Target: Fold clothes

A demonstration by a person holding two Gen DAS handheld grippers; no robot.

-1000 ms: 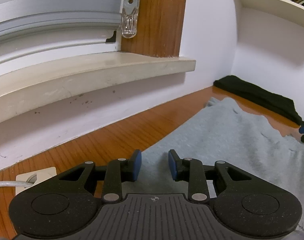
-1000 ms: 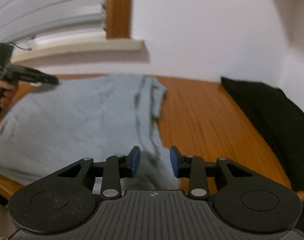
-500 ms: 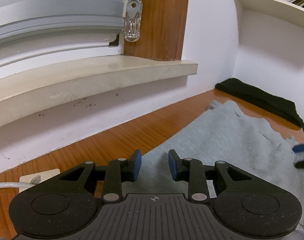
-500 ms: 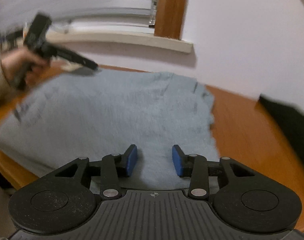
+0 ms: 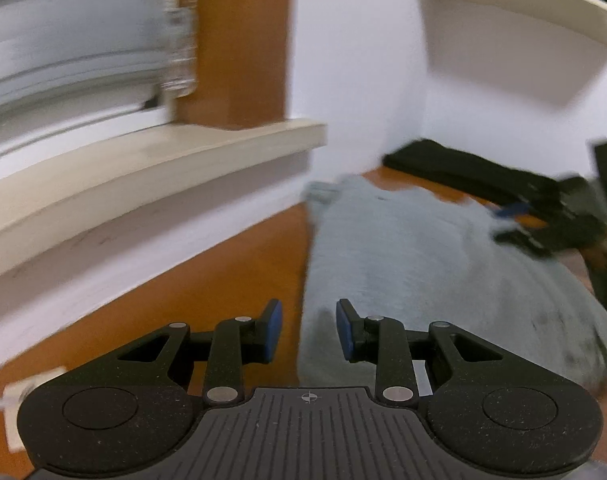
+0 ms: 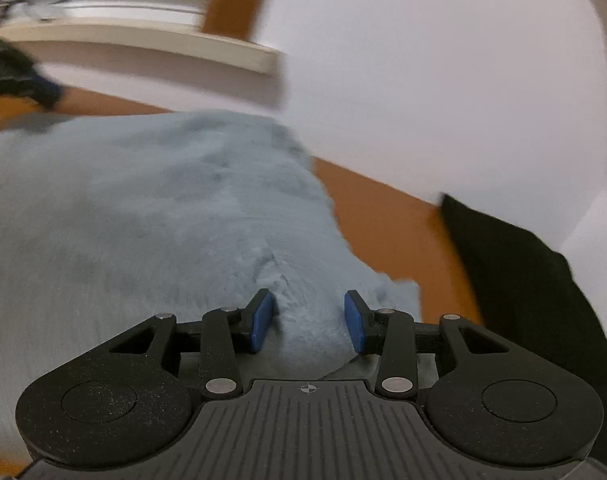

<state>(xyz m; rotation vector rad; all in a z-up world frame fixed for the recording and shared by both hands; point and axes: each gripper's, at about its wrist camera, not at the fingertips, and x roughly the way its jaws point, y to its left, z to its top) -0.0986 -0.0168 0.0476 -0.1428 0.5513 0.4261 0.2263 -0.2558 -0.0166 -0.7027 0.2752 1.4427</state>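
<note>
The right tongs (image 6: 308, 322) stood spread, their jaws having just been opening, with a raised fold of the pale grey-blue knit garment (image 6: 151, 216) between the blue pads (image 6: 260, 322) but not pinched. The left tongs (image 5: 309, 330) were also spread and gripped nothing, straddling the garment's near side edge: one pad over bare wood, the other over cloth. The garment lay flat on the orange-brown wooden surface (image 5: 207, 288), its long axis running away from the left tongs toward the white back wall (image 5: 355, 60), where its far end nearly met the wall. Beyond it, in the corner, a black folded cloth (image 6: 535, 280) rested on the same surface, apart from the garment. A cream window sill (image 5: 143, 168) jutted above the surface.
</note>
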